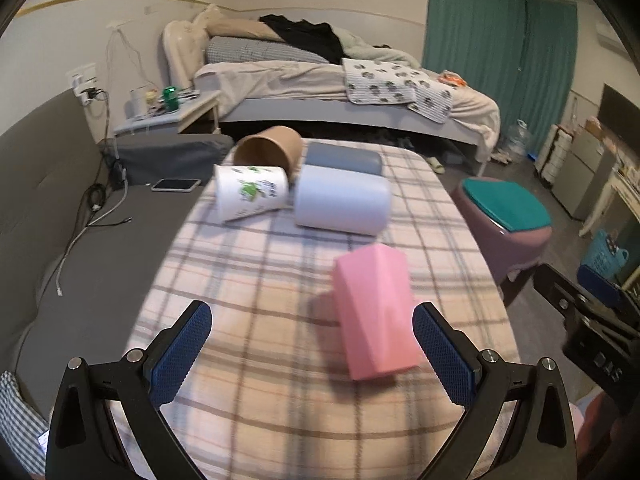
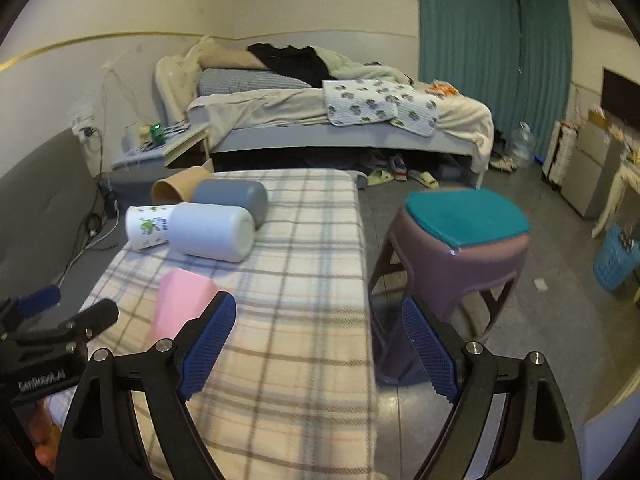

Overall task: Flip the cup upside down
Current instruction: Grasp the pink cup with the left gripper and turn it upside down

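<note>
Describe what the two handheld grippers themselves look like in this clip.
The left gripper and the right gripper look alike: two black angular plastic arms with triangular cut-outs and silver pivot bolts, each ending in a blue pad with a fine knurled texture. Seen from the right wrist view, the left unit's black body carries white "GenRobot.AI" lettering. No cables or sleeves show.

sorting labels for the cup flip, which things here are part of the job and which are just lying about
Job:
pink cup, near the open left gripper
white printed cup, brown paper cup, white cup, grey cup, all on their sides

Lying about:
phone
stool
bed
</note>
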